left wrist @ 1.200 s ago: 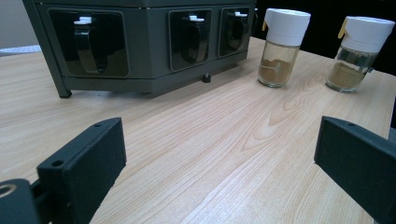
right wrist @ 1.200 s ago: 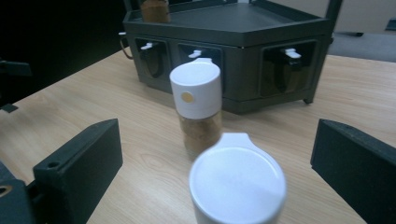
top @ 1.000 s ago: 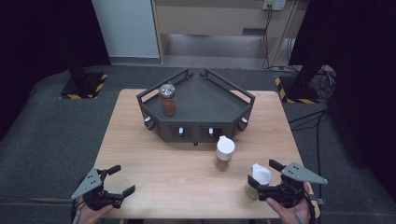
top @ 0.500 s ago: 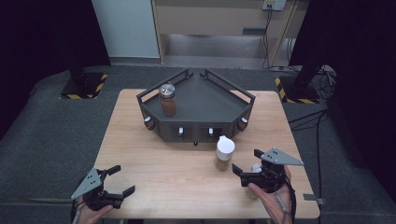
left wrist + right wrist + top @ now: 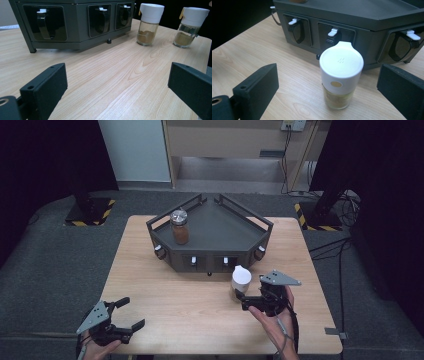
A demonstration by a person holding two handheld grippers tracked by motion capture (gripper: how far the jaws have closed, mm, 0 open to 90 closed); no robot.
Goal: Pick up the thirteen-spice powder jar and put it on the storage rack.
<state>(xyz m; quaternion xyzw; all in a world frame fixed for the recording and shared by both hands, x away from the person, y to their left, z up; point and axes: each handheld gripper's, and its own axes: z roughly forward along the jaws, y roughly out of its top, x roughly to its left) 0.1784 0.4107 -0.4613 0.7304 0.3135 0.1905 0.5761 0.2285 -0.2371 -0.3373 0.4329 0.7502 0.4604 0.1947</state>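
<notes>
Right gripper [image 5: 248,299], jaws spread wide after easing slightly inward and gripping nothing, faces a white-capped spice jar [image 5: 341,77] standing upright on the table [image 5: 165,295] just ahead, between the jaw lines. Beyond the jar sits the dark rack [image 5: 215,227]. Left gripper [image 5: 129,312], also agape, waits well apart.

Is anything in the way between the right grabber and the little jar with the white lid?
No, nothing visible is. The right gripper has open jaws pointing straight at the white-lidded jar, with bare table between them.
</notes>
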